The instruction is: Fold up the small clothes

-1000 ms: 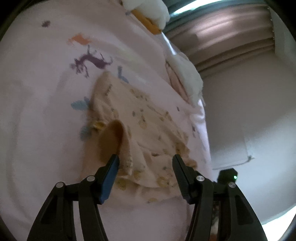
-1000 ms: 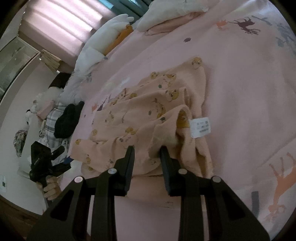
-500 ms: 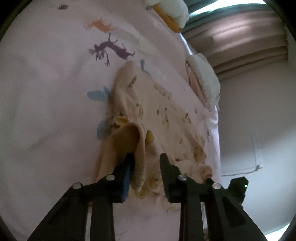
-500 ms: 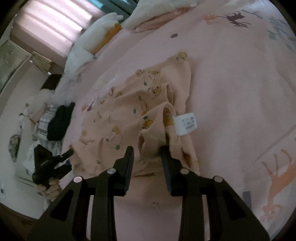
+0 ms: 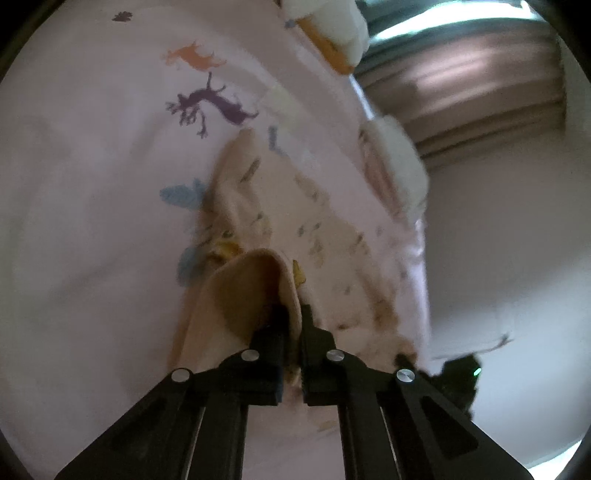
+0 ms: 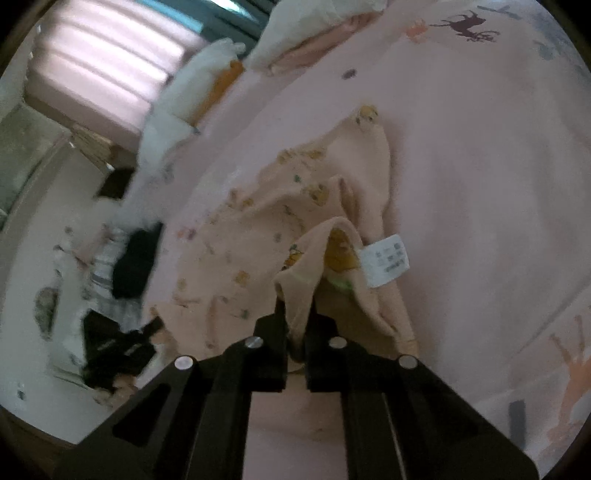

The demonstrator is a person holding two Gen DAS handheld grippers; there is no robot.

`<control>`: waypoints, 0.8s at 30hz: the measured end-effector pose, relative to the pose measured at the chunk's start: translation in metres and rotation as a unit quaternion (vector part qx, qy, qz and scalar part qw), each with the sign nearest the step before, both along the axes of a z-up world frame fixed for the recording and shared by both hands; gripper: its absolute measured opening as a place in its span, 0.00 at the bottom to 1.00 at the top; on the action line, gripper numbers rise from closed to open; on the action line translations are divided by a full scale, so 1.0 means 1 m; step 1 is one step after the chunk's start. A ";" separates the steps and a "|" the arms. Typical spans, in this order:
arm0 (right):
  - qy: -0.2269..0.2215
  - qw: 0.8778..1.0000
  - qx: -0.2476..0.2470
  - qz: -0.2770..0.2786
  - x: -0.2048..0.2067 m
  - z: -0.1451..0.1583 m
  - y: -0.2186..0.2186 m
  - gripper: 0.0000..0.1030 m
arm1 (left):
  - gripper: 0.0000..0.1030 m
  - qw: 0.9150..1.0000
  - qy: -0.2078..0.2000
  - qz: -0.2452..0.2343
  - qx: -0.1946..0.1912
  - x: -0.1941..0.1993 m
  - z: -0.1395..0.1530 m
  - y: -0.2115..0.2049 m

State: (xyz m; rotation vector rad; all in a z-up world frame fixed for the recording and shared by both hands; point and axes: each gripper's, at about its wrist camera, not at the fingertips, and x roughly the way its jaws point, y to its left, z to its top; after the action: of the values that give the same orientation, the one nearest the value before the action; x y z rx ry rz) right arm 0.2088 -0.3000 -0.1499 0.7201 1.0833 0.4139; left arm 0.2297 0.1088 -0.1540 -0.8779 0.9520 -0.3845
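Observation:
A small peach garment with little bear prints point(image 5: 317, 236) lies crumpled on a pink bed sheet point(image 5: 92, 184) printed with animals. My left gripper point(image 5: 291, 314) is shut on a raised fold of its near edge. The same garment shows in the right wrist view point(image 6: 258, 229), with a white care label point(image 6: 386, 260) hanging at its right side. My right gripper point(image 6: 295, 306) is shut on another raised fold of the near edge, just left of the label. Both folds are lifted off the sheet.
White and orange pillows or soft toys point(image 5: 332, 33) lie at the far end of the bed, with folded cloth point(image 5: 391, 166) at the right edge. In the right wrist view, dark and striped clothes point(image 6: 129, 258) lie at the left bed edge. Curtains point(image 6: 99, 74) hang behind.
My left gripper went from wide open to shut on the garment's edge. My right gripper tightened on its fold. Both folds have lifted and the garment is pulled up toward the grippers.

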 end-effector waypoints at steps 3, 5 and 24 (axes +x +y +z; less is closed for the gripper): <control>-0.013 0.999 0.041 -0.016 -0.002 0.007 -0.008 0.07 | 0.03 1.000 -0.015 0.008 -0.005 -0.001 0.009 0.001; -0.024 0.998 0.056 -0.024 -0.001 0.015 -0.011 0.07 | 0.03 0.999 -0.025 0.016 -0.020 0.000 0.015 0.004; -0.005 0.998 0.020 -0.067 0.082 0.006 -0.019 0.08 | 0.03 0.988 0.002 0.149 -0.049 0.108 -0.006 0.026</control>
State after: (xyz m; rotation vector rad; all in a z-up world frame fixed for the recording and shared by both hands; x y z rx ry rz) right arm 0.2908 -0.3190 -0.1444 0.8195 1.0132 0.3253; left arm 0.3373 0.1345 -0.1603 -1.0939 0.7942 -0.1742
